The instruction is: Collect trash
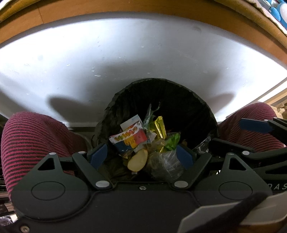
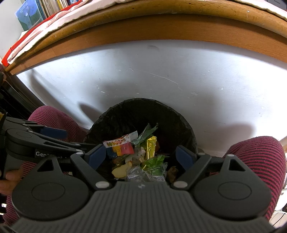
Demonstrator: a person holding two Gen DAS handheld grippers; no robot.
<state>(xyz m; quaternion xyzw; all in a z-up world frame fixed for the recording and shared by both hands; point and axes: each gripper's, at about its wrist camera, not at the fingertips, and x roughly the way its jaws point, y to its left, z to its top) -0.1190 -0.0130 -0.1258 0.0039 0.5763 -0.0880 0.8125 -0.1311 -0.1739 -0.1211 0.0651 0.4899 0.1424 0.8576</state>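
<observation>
A black-lined trash bin (image 1: 125,100) (image 2: 114,116) stands on the floor between a person's knees, seen from above in both views. Inside lie a red, yellow and blue snack wrapper (image 1: 130,138) (image 2: 120,146), a gold foil wrapper (image 1: 159,126) (image 2: 151,147), green wrappers (image 1: 172,141) (image 2: 155,162), a pale food slice (image 1: 137,160) (image 2: 121,170) and crumpled clear plastic (image 1: 165,163) (image 2: 136,174). My left gripper (image 1: 141,156) hangs open above the bin, nothing between its blue pads. My right gripper (image 2: 140,156) is open over it too, also empty.
The person's knees in maroon striped trousers (image 1: 32,136) (image 2: 258,157) flank the bin. A white wall panel (image 1: 125,59) (image 2: 161,75) rises behind it under a wooden table edge (image 1: 143,10) (image 2: 161,26). The other gripper shows at each view's side, and books (image 2: 32,12) stand at the upper left.
</observation>
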